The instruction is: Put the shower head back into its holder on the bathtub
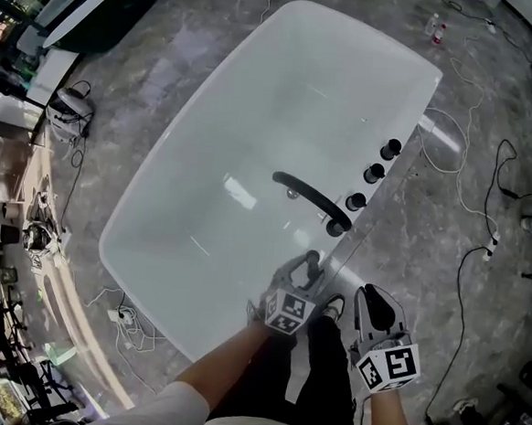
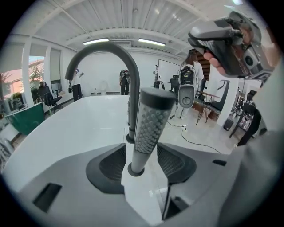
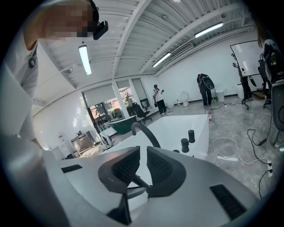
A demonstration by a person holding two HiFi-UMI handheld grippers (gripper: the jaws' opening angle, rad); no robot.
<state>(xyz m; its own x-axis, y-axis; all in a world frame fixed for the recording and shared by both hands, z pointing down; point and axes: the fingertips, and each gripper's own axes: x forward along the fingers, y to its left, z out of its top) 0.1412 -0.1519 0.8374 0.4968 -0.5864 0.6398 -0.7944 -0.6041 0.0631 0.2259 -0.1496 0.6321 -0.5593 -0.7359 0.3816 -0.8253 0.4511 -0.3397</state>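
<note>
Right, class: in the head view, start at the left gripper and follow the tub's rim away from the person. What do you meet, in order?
Shower head → spout → near knob → middle knob → far knob.

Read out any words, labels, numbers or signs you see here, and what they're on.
No text here can be read.
Left marker cube, right marker cube: square patterns only, no letters.
Whiteboard: nothing legible, too blurred.
Bottles on the floor: labels too small to read.

Tub basin open; spout and knobs stand close beyond shower head
</note>
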